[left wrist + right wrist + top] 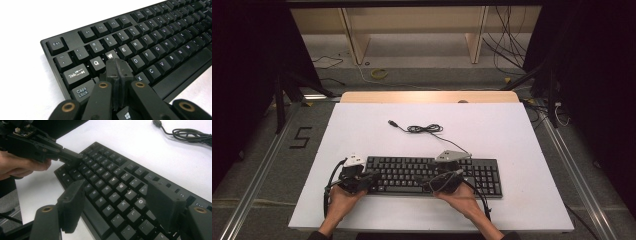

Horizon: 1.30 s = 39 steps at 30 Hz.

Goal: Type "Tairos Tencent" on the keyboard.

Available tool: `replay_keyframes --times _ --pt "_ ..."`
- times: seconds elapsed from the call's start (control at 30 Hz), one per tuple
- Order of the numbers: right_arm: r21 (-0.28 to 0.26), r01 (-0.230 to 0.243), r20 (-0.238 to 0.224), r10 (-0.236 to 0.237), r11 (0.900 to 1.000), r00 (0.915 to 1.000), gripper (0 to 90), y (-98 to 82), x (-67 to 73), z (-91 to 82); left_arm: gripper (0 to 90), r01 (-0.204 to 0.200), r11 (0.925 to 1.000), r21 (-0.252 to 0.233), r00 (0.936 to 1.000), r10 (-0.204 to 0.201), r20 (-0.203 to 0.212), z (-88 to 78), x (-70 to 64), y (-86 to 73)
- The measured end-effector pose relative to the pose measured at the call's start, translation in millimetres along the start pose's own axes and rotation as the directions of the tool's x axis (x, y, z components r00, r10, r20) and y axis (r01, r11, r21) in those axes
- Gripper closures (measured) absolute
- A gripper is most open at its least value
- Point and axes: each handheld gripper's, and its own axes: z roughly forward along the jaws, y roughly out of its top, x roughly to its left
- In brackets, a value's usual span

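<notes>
— Where's the keyboard point(432, 175)?
— Lower middle of the high view, flat on the white table point(512, 135).
— Grippers?
— Left gripper point(117, 65) pinched closed, tip on the keys near A; right gripper point(117, 207) spread wide above them.
— Handling?
— Looks rigid, light, slick plastic; I'd grip the end edges, never the keycaps.

— Item on my screen: one black full-size keyboard point(432, 176), lying flat, keys up, white legends.

— Position?

— I log it near the front edge of the white counter point(362, 125), long side parallel to that edge.

— Lead?

— Black cable point(427, 129) from its back edge, loosely bundled behind it, plug end lying free on the counter.

— Condition?

— I read every key as seated.
</notes>
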Motion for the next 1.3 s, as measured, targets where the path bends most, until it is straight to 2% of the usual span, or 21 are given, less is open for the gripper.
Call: replay_keyframes --times 0.43,0.57,0.67,0.77,1.03,1.17,1.3 --pt "-0.002 0.001 0.001 -0.001 1.000 1.0000 32.6 0.4 0.5 -0.3 89.2 -0.001 0.9999 0.017 1.0000 0.001 0.005 4.8 1.6 1.2" --pt "-0.003 0.003 0.002 -0.003 1.000 1.0000 32.6 0.9 0.5 -0.4 89.3 0.017 0.9998 0.013 0.9997 -0.017 0.014 4.5 3.9 0.4" --pt "-0.004 0.002 0.007 -0.002 1.000 1.0000 32.7 1.1 0.2 -0.3 89.1 0.013 0.9998 0.013 0.9999 -0.013 0.009 4.0 2.6 0.8" --pt "-0.005 0.000 0.013 0.000 1.000 0.9999 32.9 2.1 -0.4 0.3 88.9 0.025 0.9997 -0.006 0.9995 -0.025 0.018 1.6 3.3 1.3" --pt "-0.003 -0.012 0.045 0.012 1.000 0.9989 38.4 5.3 -2.8 4.1 79.9 0.023 0.9991 -0.036 0.9986 -0.022 0.048 -6.5 -0.4 2.4" --pt "0.001 -0.012 0.048 0.012 1.000 0.9988 42.2 7.2 -3.5 6.7 72.9 0.016 0.9988 -0.045 0.9976 -0.013 0.068 -9.3 -2.7 1.9" --pt "0.008 -0.012 0.051 0.012 1.000 0.9986 46.9 9.1 -3.6 9.3 64.9 0.025 0.9986 -0.048 0.9967 -0.021 0.079 -10.8 -3.7 0.4"
